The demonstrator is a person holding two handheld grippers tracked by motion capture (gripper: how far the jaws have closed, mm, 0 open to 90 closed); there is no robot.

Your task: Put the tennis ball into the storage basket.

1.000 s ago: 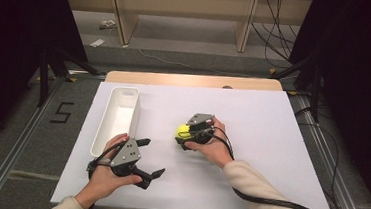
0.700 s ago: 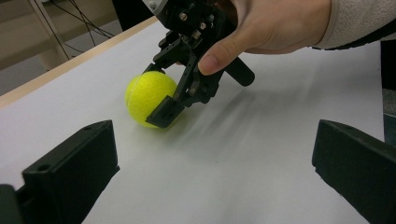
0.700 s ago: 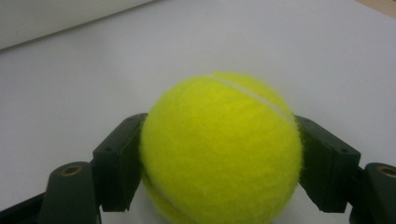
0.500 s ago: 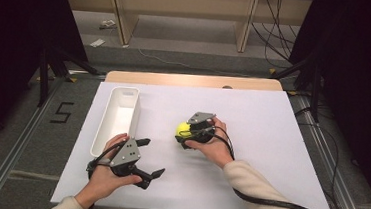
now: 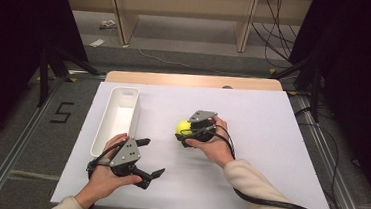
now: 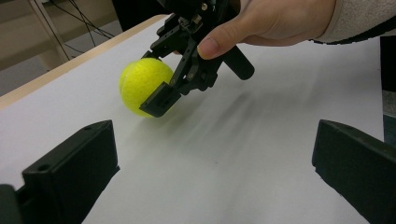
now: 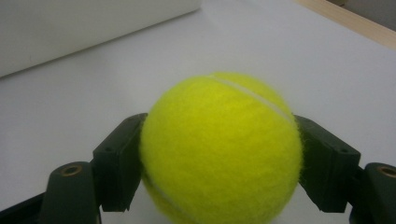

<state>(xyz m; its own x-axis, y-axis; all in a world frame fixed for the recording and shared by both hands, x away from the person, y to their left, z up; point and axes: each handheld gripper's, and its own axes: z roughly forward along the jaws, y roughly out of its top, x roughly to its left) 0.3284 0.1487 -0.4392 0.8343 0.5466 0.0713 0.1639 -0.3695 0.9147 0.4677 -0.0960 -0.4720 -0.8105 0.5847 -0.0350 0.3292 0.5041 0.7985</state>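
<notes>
Right gripper view shows my right claw (image 7: 219, 154) clamped on the tennis ball (image 7: 222, 149); its round fuzz could slip out. Left claw (image 5: 144, 156) hangs apart.

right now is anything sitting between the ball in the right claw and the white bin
Nothing visible. The right claw is shut on the tennis ball, and only bare white table surface lies between it and the white bin. The left claw sits open, nearer the person, off that line.
</notes>
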